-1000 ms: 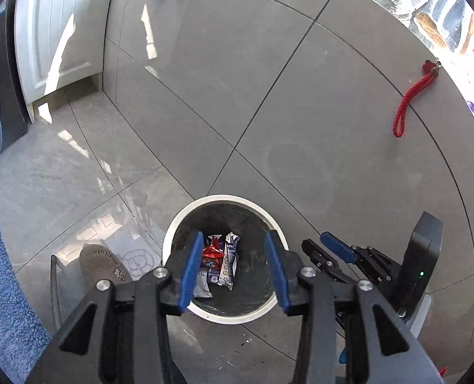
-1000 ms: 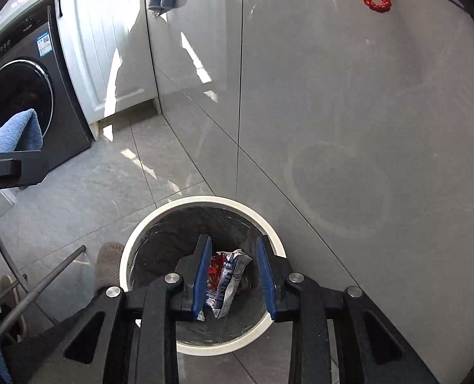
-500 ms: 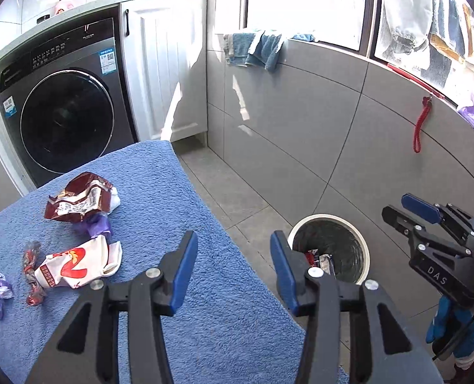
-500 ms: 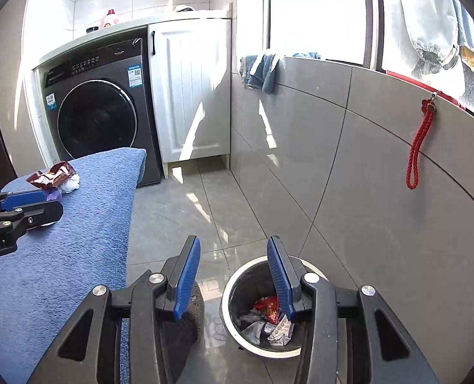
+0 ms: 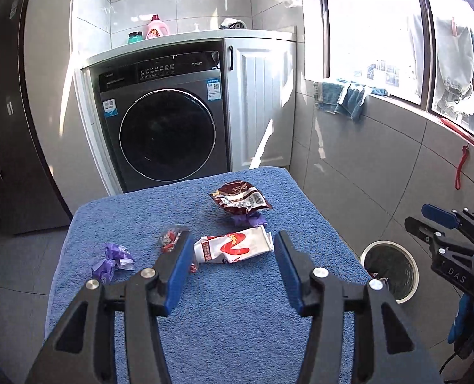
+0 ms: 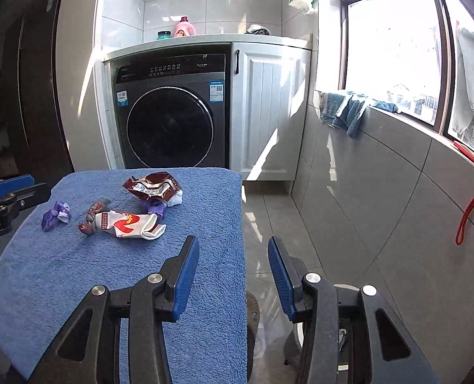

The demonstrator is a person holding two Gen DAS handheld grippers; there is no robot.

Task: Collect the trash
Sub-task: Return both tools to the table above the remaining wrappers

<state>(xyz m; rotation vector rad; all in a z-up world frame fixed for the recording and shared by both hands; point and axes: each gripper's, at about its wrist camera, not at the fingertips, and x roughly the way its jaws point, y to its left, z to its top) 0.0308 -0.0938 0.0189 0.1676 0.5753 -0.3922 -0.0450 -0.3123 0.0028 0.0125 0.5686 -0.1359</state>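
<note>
Hovering over the blue terry-cloth worktop [image 5: 237, 320], the left gripper [image 5: 233, 268] has its blue-padded fingers [image 5: 179, 272] spread wide apart with nothing between them, and the right gripper [image 6: 233, 275] is likewise spread and empty, hanging off the worktop's right edge above the grey tiled floor [image 6: 278, 224]. What remains to collect lies scattered on the cloth: a flattened white wrapper with a red swirl [image 5: 233, 248], a crumpled dark maroon snack bag [image 5: 240, 198] beyond it with a purple scrap [image 5: 248, 219] at its near edge, a small red twisted candy wrapper [image 5: 169, 238], and a crumpled purple foil wrapper [image 5: 112, 260] off to the left. The round white-rimmed trash bin [image 5: 389, 270] stands on the floor to the right of the worktop, with some litter visible inside. The white wrapper sits straight ahead of the left fingers, just past their tips and centred between them, its long axis running left to right across the gap. By my reading the left gripper is clearly the nearer one, and would probably do better to turn so its fingers close across the wrapper's narrow width rather than along its length.
</note>
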